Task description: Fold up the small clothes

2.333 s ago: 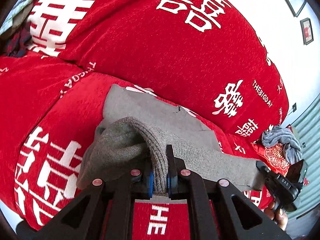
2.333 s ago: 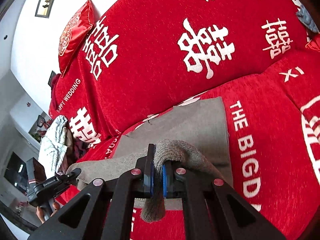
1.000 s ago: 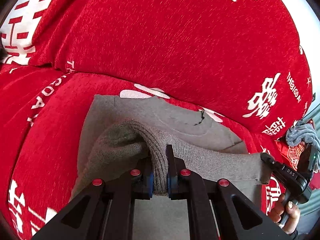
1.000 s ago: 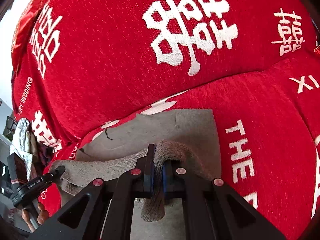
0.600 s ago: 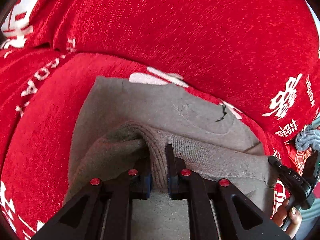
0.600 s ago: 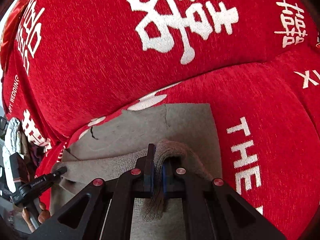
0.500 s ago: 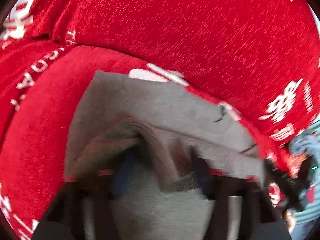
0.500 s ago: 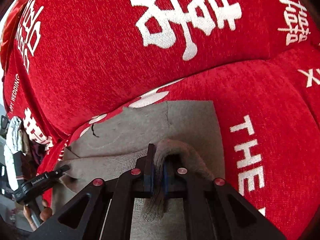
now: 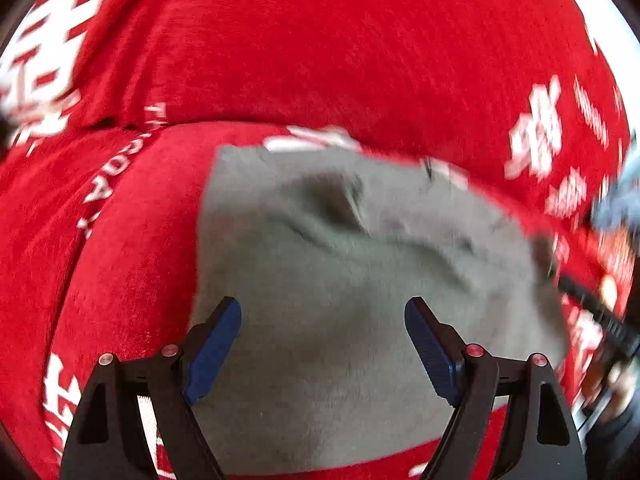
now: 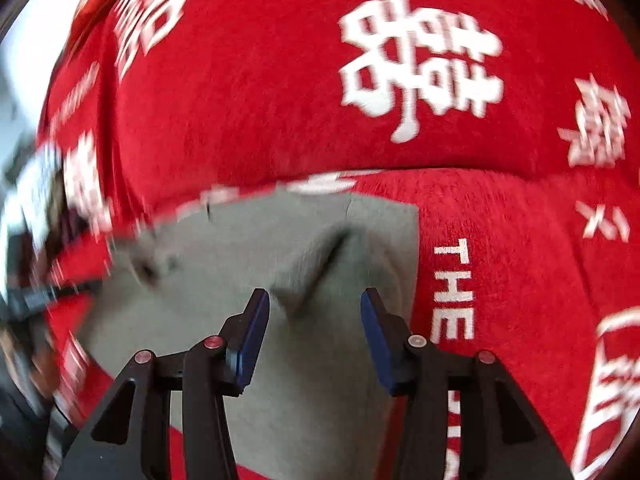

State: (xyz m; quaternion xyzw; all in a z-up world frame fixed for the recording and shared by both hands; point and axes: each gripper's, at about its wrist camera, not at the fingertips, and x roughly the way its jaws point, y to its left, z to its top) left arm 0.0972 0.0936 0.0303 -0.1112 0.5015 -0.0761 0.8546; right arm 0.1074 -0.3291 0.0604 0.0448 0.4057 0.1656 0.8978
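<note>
I am looking down along both hand-held grippers at a grey garment [image 9: 340, 280] spread on a red sofa cover [image 9: 320, 40] printed with white characters and English words. The garment lies on the seat, its far edge against the foot of the backrest. Its long axis runs side to side across the seat, from my left hand towards my right; I cannot tell which end is the neck or the hem. The near half is doubled over the far half, with a soft ridge of loose cloth where the fold settles.

My left gripper [image 9: 323, 352] has just been opening and now stands wide, its blue pads [image 9: 212, 354] clear of the cloth, which lies beneath the gap. My right gripper [image 10: 314, 336] has also just been opening; its jaws stand apart, and a small peak of grey fabric rises between them without being pressed. Both views are motion-blurred towards the edges.
</note>
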